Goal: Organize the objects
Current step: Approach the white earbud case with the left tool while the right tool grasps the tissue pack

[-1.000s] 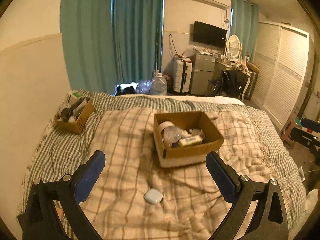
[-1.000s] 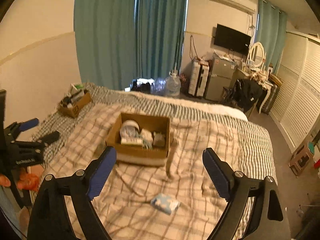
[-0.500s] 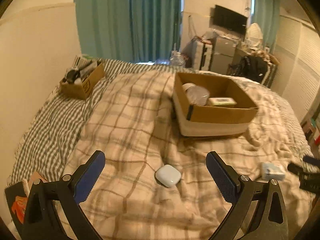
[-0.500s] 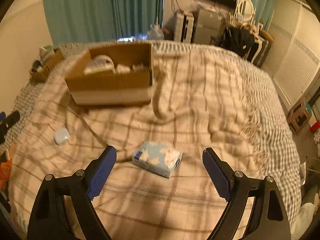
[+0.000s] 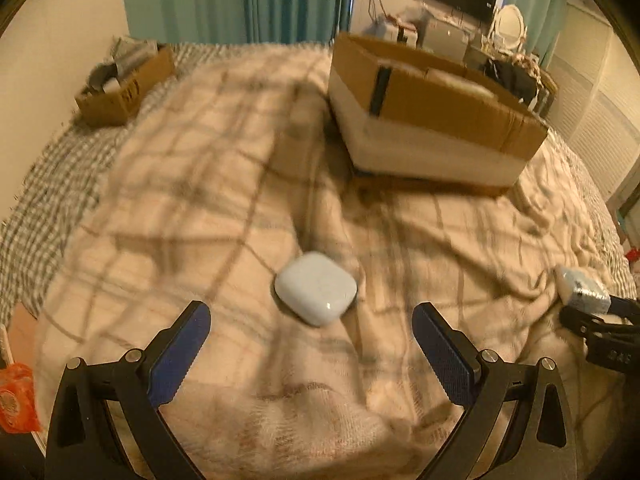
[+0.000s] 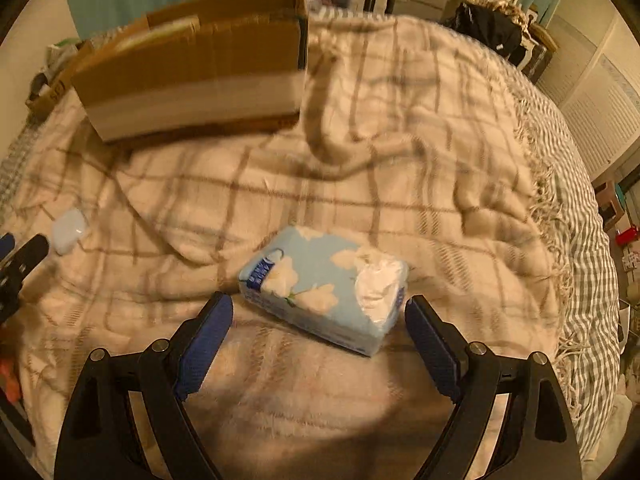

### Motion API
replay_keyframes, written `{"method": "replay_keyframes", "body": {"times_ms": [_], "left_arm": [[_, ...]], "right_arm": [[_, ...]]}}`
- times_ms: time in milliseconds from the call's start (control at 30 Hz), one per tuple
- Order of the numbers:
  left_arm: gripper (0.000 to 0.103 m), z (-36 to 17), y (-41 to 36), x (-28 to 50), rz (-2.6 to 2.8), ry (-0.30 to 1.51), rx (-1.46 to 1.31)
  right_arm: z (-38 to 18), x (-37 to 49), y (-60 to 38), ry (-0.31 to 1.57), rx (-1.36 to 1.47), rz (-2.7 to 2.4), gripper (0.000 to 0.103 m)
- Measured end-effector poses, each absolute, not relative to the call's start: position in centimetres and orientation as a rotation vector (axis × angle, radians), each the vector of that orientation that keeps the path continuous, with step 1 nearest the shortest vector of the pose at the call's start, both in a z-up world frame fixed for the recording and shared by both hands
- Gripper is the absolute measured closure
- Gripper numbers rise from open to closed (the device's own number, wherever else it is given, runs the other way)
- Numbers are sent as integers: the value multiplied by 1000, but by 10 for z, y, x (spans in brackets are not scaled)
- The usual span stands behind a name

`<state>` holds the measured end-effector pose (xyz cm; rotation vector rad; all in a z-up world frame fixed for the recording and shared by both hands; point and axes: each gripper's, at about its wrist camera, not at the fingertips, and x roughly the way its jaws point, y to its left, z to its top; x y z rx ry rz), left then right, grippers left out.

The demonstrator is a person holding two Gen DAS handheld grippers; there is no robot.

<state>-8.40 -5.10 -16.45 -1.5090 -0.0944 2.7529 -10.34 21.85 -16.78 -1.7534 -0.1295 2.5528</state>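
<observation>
A white earbud case (image 5: 315, 288) lies on the plaid blanket, just ahead of my open, empty left gripper (image 5: 311, 332). It also shows at the left of the right wrist view (image 6: 70, 231). A light-blue tissue pack (image 6: 326, 288) lies just ahead of my open, empty right gripper (image 6: 318, 330), partly between its fingers; the pack shows at the right edge of the left wrist view (image 5: 582, 290). A large open cardboard box (image 5: 432, 116) stands farther back on the bed, also in the right wrist view (image 6: 196, 64).
A smaller cardboard box (image 5: 124, 84) with items sits at the bed's far left corner. The plaid blanket (image 6: 420, 160) is rumpled into folds. Teal curtains, a TV and furniture stand beyond the bed. The bed's right edge (image 6: 588, 280) drops to the floor.
Both grippers have dropped lower and moved forward: the left toward the earbud case, the right toward the tissue pack. Both stay open. The objects have not moved.
</observation>
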Motion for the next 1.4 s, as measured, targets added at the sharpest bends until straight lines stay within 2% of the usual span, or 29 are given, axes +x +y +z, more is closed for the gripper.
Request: {"method": "replay_keyframes", "body": {"times_ms": [67, 167, 200, 233, 267, 400, 533, 567, 667, 800, 933, 1033, 1100, 1133, 1167, 1200, 1267, 1367, 1400], "left_arm": [[0, -169, -52, -86, 2733, -102, -1537], [0, -176, -53, -91, 2712, -107, -1587], [0, -175, -53, -91, 2711, -112, -1593], [0, -174, -54, -91, 2709, -116, -1594], [0, -172, -53, -90, 2706, -117, -1584], [0, -164, -53, -95, 2685, -98, -1580], [0, -158, -53, -104, 2710, -72, -1559], [0, -160, -52, -108, 2723, -63, -1563], [0, -175, -48, -121, 2713, -50, -1620], [6, -198, -39, -134, 2661, 20, -1709], [7, -207, -34, -145, 2644, 35, -1739], [12, -212, -30, -145, 2633, 100, -1764], [22, -208, -29, -140, 2641, 116, -1749], [24, -205, -29, -137, 2647, 121, -1739], [31, -203, -29, -135, 2654, 128, -1734], [37, -199, -28, -132, 2670, 151, -1722], [43, -192, -24, -125, 2673, 177, -1678], [60, -185, -20, -119, 2641, 195, -1641], [61, -183, -19, -119, 2630, 187, -1631]], "right_arm": [[-170, -105, 220, -117, -1754, 2543, 17], [-164, -104, 219, -118, -1723, 2559, 28], [-160, -103, 218, -126, -1698, 2573, 55], [-147, -99, 216, -146, -1635, 2618, 78], [-136, -97, 215, -151, -1594, 2658, 92], [-108, -100, 205, -157, -1511, 2744, 92], [-122, -110, 194, -146, -1577, 2790, 91], [-125, -112, 194, -140, -1589, 2792, 85], [-134, -118, 195, -123, -1615, 2779, 51], [-145, -122, 200, -61, -1638, 2778, 43], [-154, -129, 200, -36, -1689, 2777, 43], [-150, -142, 201, -9, -1694, 2797, 41], [-144, -157, 199, -15, -1681, 2812, 31], [-142, -167, 198, -15, -1670, 2819, 29], [-142, -174, 197, -12, -1667, 2818, 26], [-143, -183, 196, -6, -1674, 2808, 26], [-150, -198, 194, 0, -1660, 2776, 26], [-170, -212, 187, -40, -1683, 2745, 26], [-176, -214, 187, -40, -1697, 2735, 26]]}}
